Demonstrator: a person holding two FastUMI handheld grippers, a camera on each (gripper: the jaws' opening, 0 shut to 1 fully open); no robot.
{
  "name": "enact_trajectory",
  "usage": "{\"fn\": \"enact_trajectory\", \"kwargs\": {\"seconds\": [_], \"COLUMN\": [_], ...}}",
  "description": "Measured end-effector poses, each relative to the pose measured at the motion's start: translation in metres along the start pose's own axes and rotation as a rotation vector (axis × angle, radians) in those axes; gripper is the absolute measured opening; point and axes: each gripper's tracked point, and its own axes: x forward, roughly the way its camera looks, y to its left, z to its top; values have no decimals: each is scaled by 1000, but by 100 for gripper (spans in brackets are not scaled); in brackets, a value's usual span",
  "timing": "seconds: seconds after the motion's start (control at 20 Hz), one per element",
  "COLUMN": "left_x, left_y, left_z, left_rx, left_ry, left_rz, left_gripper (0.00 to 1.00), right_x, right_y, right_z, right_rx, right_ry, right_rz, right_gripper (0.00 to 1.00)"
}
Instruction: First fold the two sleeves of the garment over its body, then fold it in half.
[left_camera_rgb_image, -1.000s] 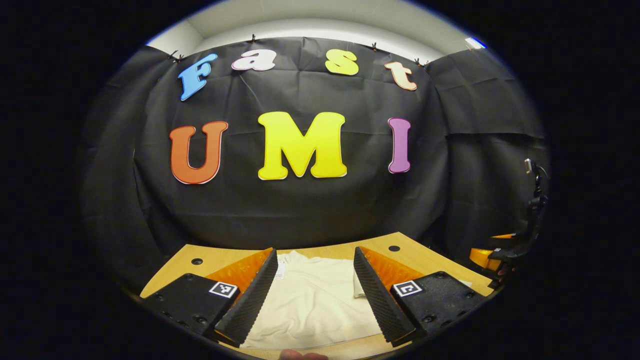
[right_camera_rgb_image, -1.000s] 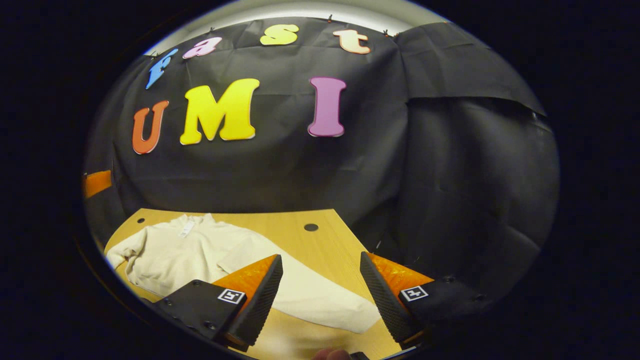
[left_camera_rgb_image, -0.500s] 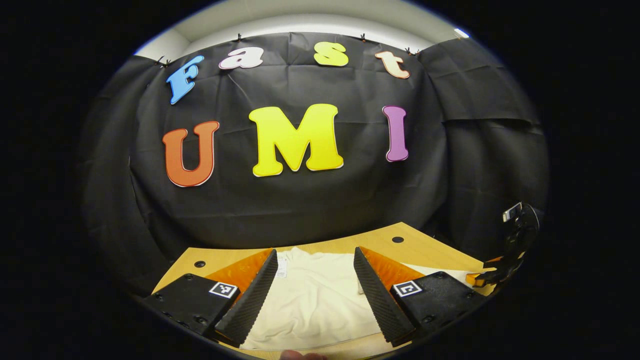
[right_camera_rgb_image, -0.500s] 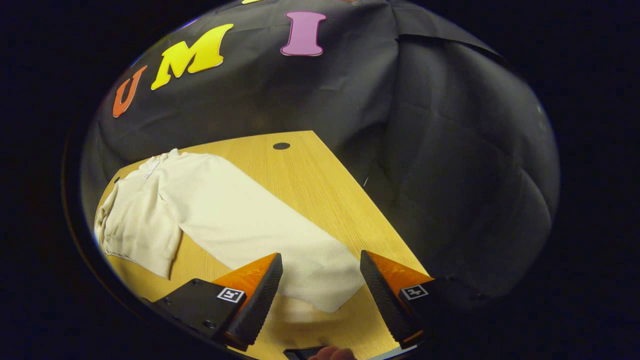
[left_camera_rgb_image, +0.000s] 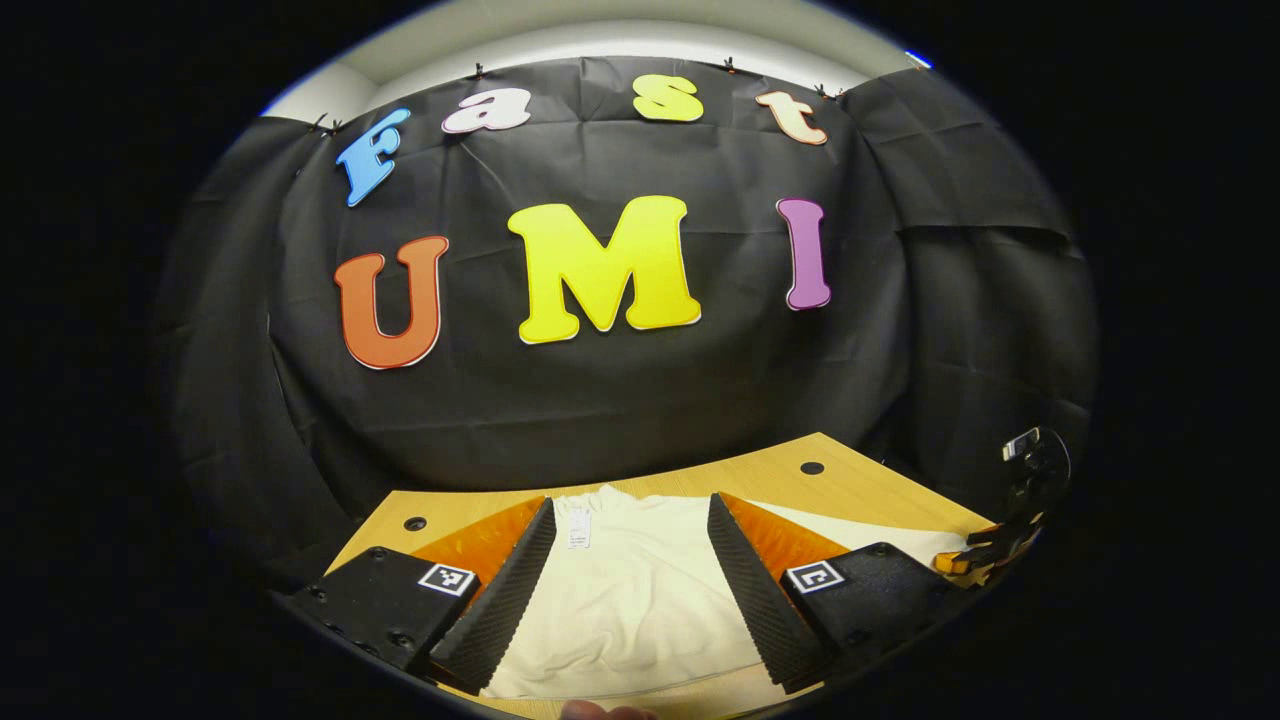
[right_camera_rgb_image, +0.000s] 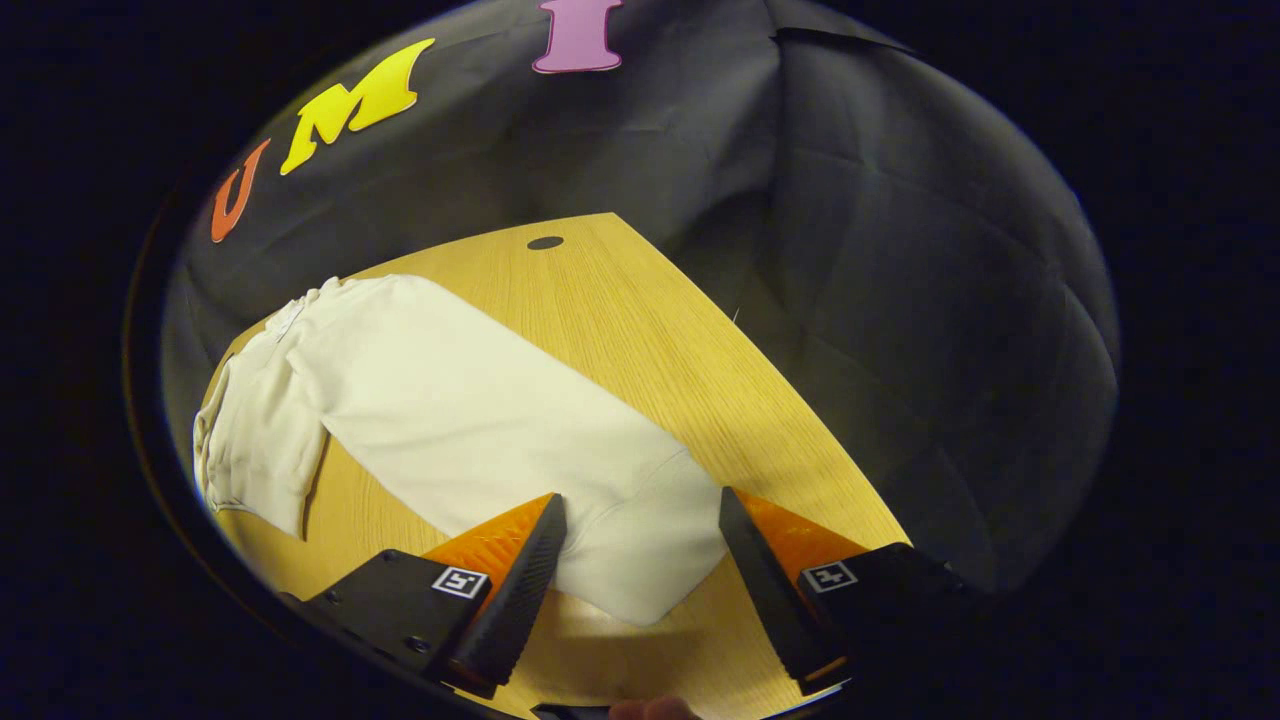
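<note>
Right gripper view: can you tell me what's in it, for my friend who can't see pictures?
The right gripper, open, hangs over the cuff end of a cream garment's long sleeve, which lies stretched out flat across a wooden table. The black booth wall is behind.

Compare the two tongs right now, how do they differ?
Left tongs sit over the garment's body near the collar; right tongs sit over the sleeve cuff. Left point level toward the wall; right tilt down at the table. Both are open, gripping nothing.
</note>
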Motion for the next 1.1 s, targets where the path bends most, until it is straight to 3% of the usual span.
{"fn": "enact_trajectory", "kwargs": {"seconds": [0.05,0.15,0.2,0.3,0.4,0.45,0.7,1.1], "left_x": [0,-1,-2,-3,-7,-7,-13,-21], "left_y": [0,-1,0,3,6,9,26,60], "left_z": [-1,-1,-1,-1,-2,-2,-1,-10], "left_rx": [-4,-8,-4,-4,-6,-7,-7,-69], "left_ry": [5,8,7,6,7,8,-5,-12], "left_rz": [-1,1,4,8,15,21,59,131], "left_gripper": [97,97,96,96,96,96,96,97], "right_x": [1,-2,-2,-1,0,-2,-15,-70], "right_y": [5,14,17,14,14,15,27,65], "right_z": [1,0,0,-1,3,3,24,129], "right_rx": [-16,-28,-27,-28,-6,-1,57,74], "right_ry": [-10,-16,-16,-8,18,42,44,-121], "right_rz": [18,29,28,16,5,-4,24,118], "right_gripper": [96,76,55,28,26,7,7,7]}}
